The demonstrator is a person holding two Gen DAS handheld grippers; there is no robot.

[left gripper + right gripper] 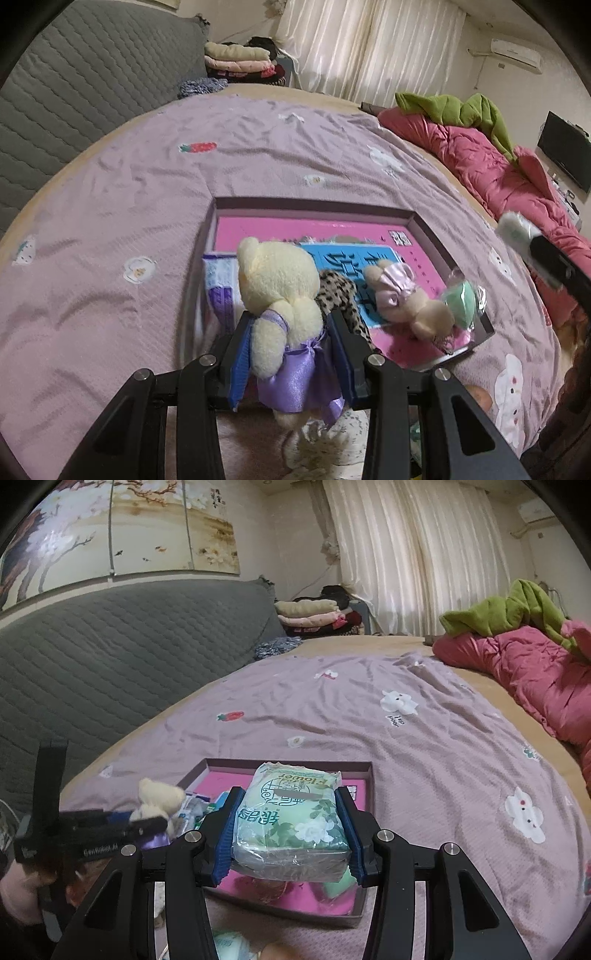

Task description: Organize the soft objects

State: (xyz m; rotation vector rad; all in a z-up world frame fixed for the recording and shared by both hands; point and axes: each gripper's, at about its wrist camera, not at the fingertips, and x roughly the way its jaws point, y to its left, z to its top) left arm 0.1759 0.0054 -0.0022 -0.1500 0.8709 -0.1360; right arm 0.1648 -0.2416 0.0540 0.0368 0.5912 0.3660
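While both grippers carry a soft object above the shallow box, the step in hand looks like the placing step. The left gripper is clenched on a cream teddy bear in a purple satin dress; the bear stands up between the blue pads and hangs over the near left part of the box. Ahead of this gripper and to its right, a leopard-print piece, a small pink-dressed bear and a mint green item in clear wrap already lie on the pink floor of the box. The right gripper is closed on a green tissue pack with a flower print and holds it flat over the box; the box rim shows just beyond the pack.

In my judgement, the next move is to lower the bear into the free place beside the leopard piece and release it without pushing the other toys; then the pack needs the open area further ahead.

The box rests on a lilac bedsheet with flower prints, which is wrinkled and soft. A grey quilted headboard is ahead on the left, a red duvet far to the right, and cream curtains are behind.
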